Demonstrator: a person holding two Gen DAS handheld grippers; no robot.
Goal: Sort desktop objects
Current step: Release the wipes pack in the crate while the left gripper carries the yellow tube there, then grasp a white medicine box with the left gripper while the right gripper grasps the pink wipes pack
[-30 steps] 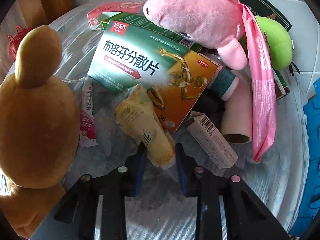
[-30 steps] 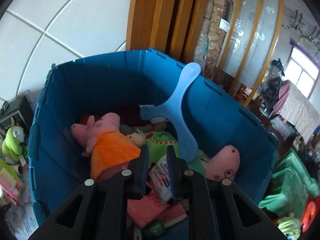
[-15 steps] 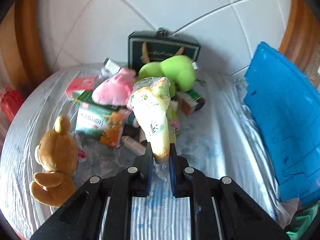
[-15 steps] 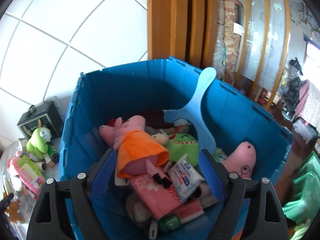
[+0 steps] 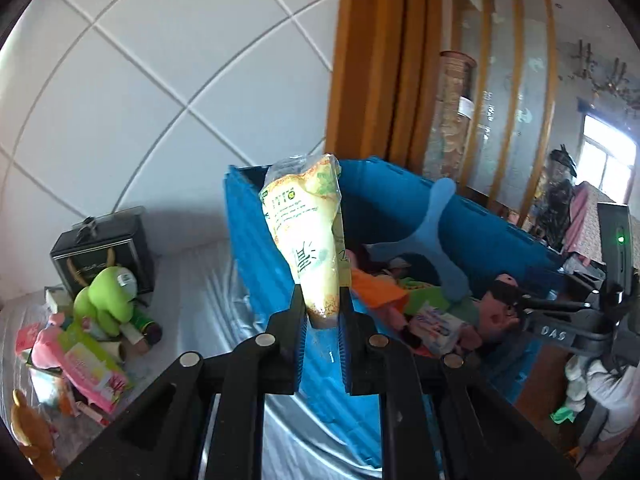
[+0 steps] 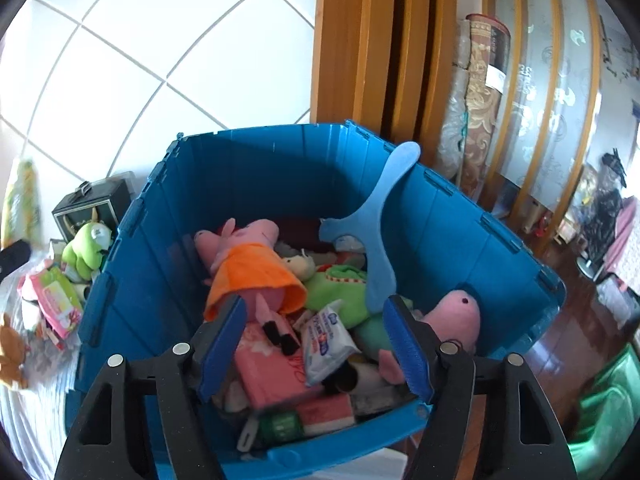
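left wrist view looks forward and slightly down along the left tool (image 5: 322,320), from just beside the blue bin (image 5: 256,240). right wrist view looks down into the same bin (image 6: 280,168) from closer. both share the bin and tiled wall (image 6: 160,40).

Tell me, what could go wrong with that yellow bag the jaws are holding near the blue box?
The left gripper pinches only the narrow bottom tip of the yellow bag, so it might slip out before reaching the blue bin. The bin is already piled with toys, and the blue boomerang leans against its wall, so the bag could land on that and bounce out.
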